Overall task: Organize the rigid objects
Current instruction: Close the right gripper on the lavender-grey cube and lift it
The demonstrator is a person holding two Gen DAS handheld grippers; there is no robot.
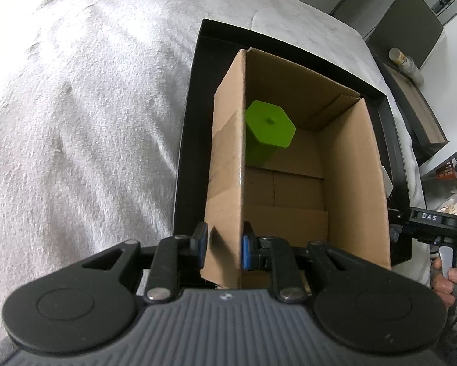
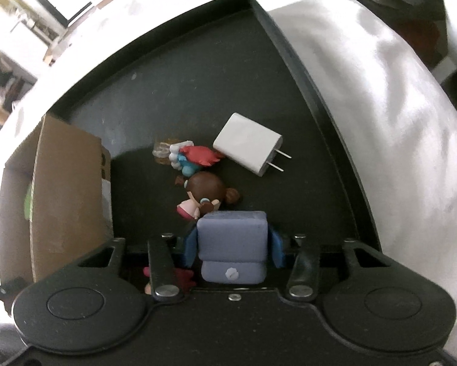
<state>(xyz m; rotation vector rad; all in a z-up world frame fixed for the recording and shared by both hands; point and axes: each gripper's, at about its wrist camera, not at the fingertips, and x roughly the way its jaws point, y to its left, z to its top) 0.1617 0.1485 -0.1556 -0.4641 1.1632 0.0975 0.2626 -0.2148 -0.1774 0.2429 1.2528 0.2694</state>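
Note:
My left gripper (image 1: 223, 248) is shut on the near left wall of an open cardboard box (image 1: 228, 164) that stands in a black tray (image 1: 191, 97). A green hexagonal block (image 1: 268, 131) stands upright inside the box. My right gripper (image 2: 232, 245) is shut on a blue-grey blocky case (image 2: 232, 241) and holds it over the tray floor (image 2: 198, 76). Beyond it on the tray lie a brown-haired doll figure (image 2: 205, 196), a red-and-blue toy figure (image 2: 191, 155) and a white plug adapter (image 2: 248, 148). The cardboard box also shows at the left of the right wrist view (image 2: 66, 198).
The tray sits on a white cloth (image 1: 76, 122). Another red toy (image 2: 182, 277) lies partly hidden under my right gripper. The right gripper's handle and a hand (image 1: 448, 271) show at the right edge of the left wrist view. Shelves and clutter stand beyond the table.

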